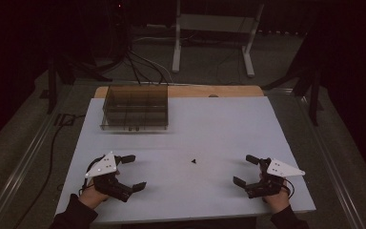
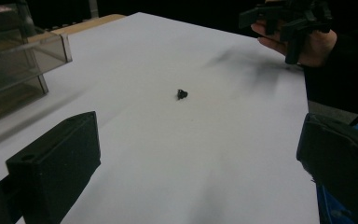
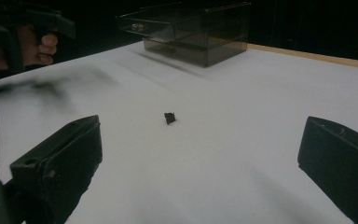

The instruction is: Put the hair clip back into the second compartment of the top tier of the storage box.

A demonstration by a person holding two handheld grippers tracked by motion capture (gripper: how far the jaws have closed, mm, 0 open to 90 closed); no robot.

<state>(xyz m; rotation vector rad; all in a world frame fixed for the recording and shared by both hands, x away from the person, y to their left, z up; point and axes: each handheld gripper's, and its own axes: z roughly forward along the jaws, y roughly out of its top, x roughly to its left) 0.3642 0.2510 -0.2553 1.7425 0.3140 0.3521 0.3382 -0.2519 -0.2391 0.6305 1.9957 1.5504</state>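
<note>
Two grippers: both held low over the white table (image 1: 209, 124), one near each front corner, jaws pointing inward toward the middle.
Left gripper (image 1: 131, 171): jaws spread wide, nothing between them; its own view shows bare table surface in the gap between its two black fingers (image 2: 56, 163).
Right gripper (image 1: 245, 170): jaws also wide apart and holding nothing; bare table lies between its fingers (image 3: 58, 161).
Small black part (image 1: 194, 161): lying alone on the table, about midway between the two sets of fingertips, well apart from both and touching neither.
Smoked clear box (image 1: 136, 107): compartmented, at the far side of the table beyond the left gripper's fingers, well clear of the black part.
Hands: a hand (image 1: 91, 194) in a dark sleeve grips each tool.
</note>
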